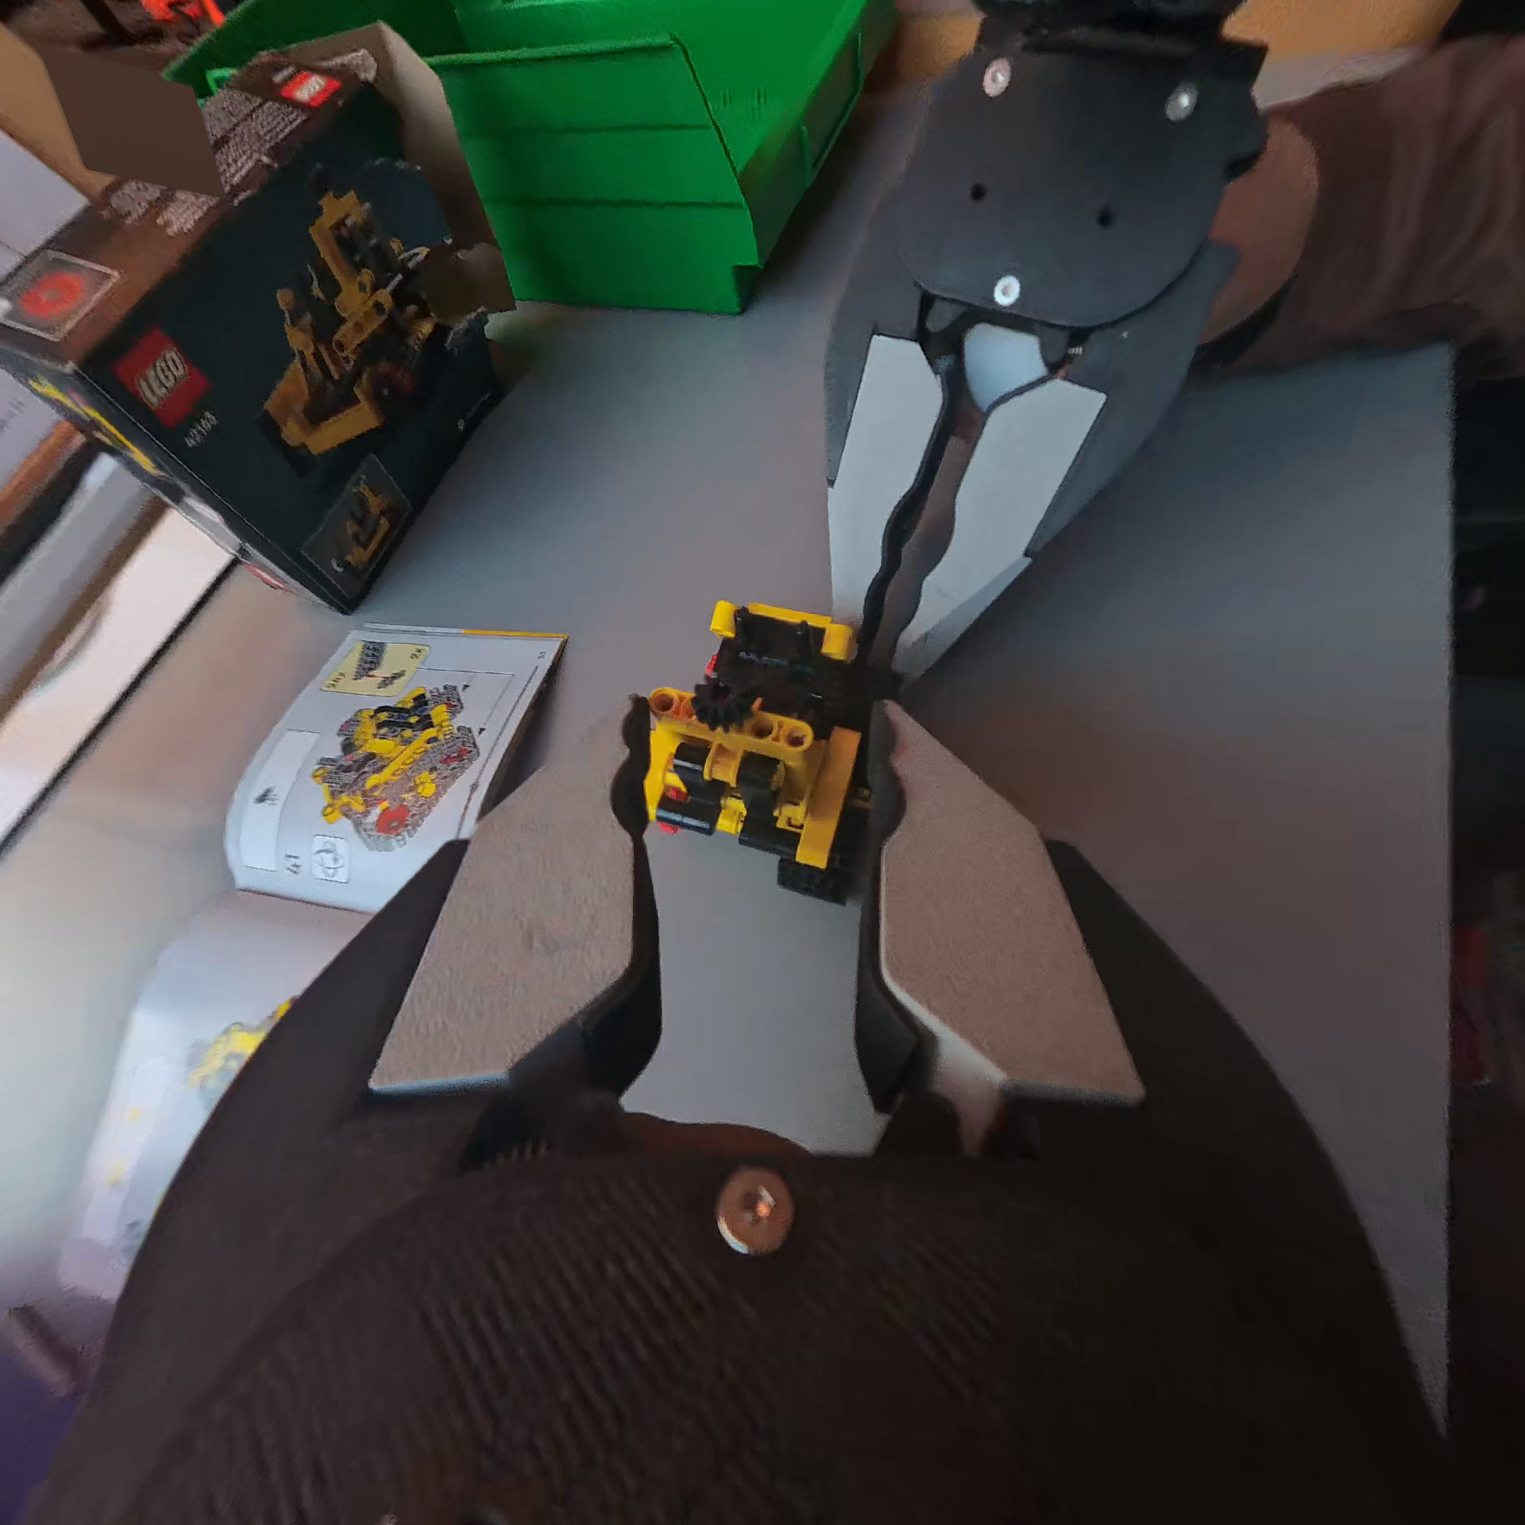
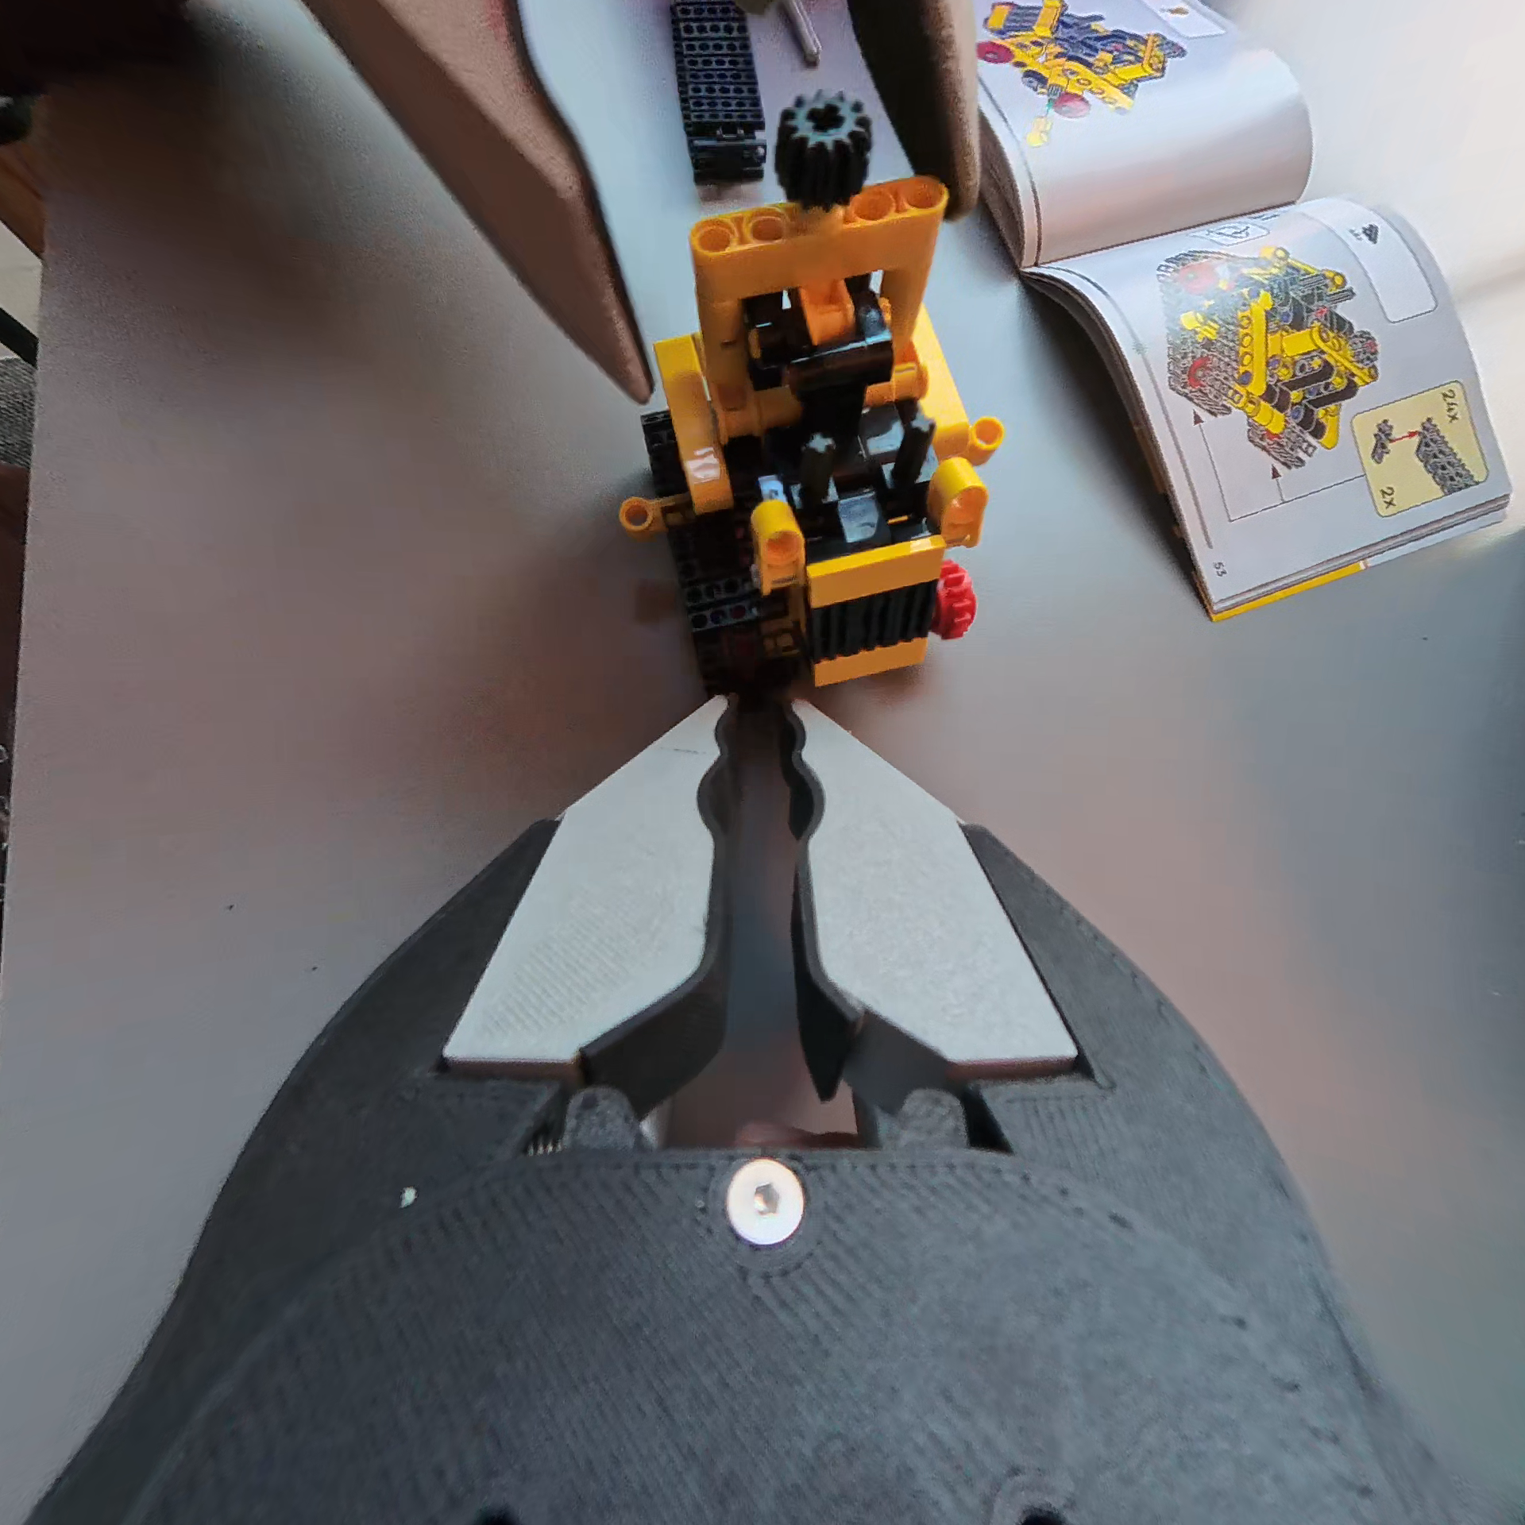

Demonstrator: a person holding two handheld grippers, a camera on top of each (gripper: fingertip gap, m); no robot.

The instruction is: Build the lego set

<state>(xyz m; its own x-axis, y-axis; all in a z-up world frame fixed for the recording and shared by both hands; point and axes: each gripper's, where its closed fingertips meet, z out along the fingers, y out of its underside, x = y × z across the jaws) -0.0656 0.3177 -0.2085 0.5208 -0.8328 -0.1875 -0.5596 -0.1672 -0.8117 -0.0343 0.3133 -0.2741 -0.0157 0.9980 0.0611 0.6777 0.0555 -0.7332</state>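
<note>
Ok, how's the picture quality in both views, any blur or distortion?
Left wrist view: strong wide-angle bending, edges smeared, the box and booklet soft, the model fairly sharp. Right wrist view: brighter and crisper on the model, though the corners smear and the booklet curves.

Bare table (image 2: 1155, 825) flanks the model (image 2: 813, 462); booklet (image 2: 1320, 396) crowds one side, track strip (image 2: 716, 91) lies behind it.
</note>
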